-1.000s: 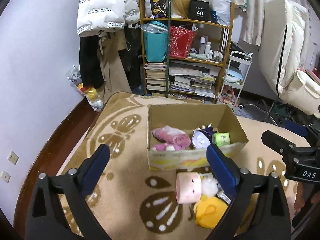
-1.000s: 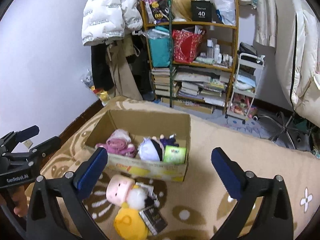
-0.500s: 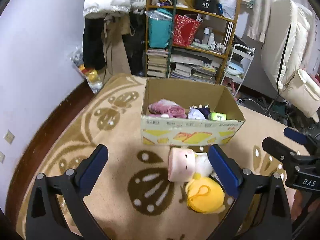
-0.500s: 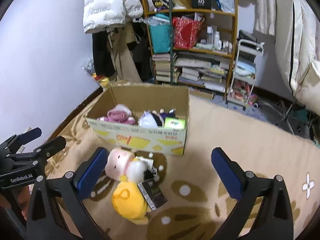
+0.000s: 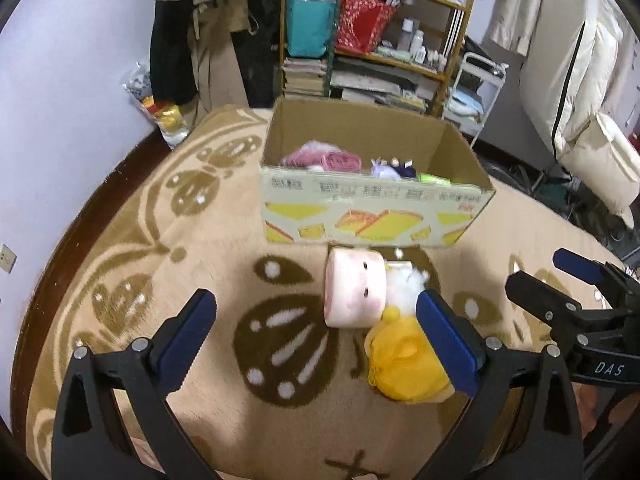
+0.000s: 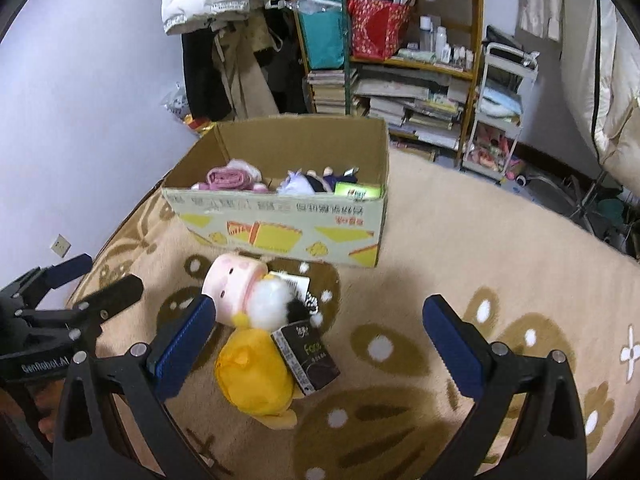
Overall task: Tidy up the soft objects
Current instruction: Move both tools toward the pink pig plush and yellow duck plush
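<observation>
A cardboard box (image 5: 376,208) (image 6: 280,220) stands on the rug and holds a pink plush (image 5: 320,158) (image 6: 228,178), a purple doll (image 6: 296,184) and a green pack (image 6: 356,191). In front of it lie a pink cylinder plush (image 5: 354,294) (image 6: 234,284), a white pompom (image 5: 402,286) (image 6: 268,306), a yellow plush (image 5: 404,356) (image 6: 256,376) and a dark small box (image 6: 308,356). My left gripper (image 5: 316,340) is open, low over the rug, its right finger beside the yellow plush. My right gripper (image 6: 320,344) is open, with the dark box between its fingers.
A wooden shelf (image 5: 380,40) (image 6: 384,40) with books and bags stands behind the box. A white cart (image 6: 500,112) and a white chair (image 5: 580,100) are at the right. Hanging coats (image 6: 224,40) are at the left. A beige patterned rug (image 5: 160,264) covers the floor.
Both grippers have come down and nearer to the toys on the rug. The box and toys appear larger and closer. Both grippers stay open.
</observation>
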`<state>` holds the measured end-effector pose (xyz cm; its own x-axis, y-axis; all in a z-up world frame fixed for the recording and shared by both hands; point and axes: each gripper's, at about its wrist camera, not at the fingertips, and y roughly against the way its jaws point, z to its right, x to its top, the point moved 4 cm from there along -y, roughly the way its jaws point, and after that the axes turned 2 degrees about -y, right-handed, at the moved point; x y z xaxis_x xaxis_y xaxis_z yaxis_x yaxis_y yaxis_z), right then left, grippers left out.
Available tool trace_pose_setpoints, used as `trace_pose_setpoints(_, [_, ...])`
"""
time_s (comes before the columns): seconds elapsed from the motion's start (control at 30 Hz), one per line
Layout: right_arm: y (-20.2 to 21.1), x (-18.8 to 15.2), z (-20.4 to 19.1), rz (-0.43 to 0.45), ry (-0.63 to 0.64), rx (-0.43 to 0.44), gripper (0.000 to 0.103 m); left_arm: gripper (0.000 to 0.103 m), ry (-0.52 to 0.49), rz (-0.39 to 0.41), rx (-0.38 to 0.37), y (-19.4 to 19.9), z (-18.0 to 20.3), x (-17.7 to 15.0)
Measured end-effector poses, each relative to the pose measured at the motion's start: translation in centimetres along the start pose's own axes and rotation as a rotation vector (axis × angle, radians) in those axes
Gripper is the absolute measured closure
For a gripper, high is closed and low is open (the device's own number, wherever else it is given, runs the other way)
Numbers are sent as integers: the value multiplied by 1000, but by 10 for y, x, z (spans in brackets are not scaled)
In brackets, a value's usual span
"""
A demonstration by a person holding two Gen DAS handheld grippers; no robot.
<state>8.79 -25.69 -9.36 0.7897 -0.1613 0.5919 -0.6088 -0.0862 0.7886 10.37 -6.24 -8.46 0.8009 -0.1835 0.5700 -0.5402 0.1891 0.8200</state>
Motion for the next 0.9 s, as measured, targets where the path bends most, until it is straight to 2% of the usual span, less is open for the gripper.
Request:
trace_pose_setpoints(0.2, [-18, -11, 2, -60, -14, 11, 0, 4, -5, -55, -10, -19, 6, -20])
trace_pose_setpoints(0.53, [-39, -20, 3, -137, -36, 29, 1, 4, -11, -114, -28, -42, 8, -32])
trace_pose_setpoints(0.9, [-67, -34, 5, -252, -65, 66, 9, 4, -38, -171, -73, -62, 28, -44])
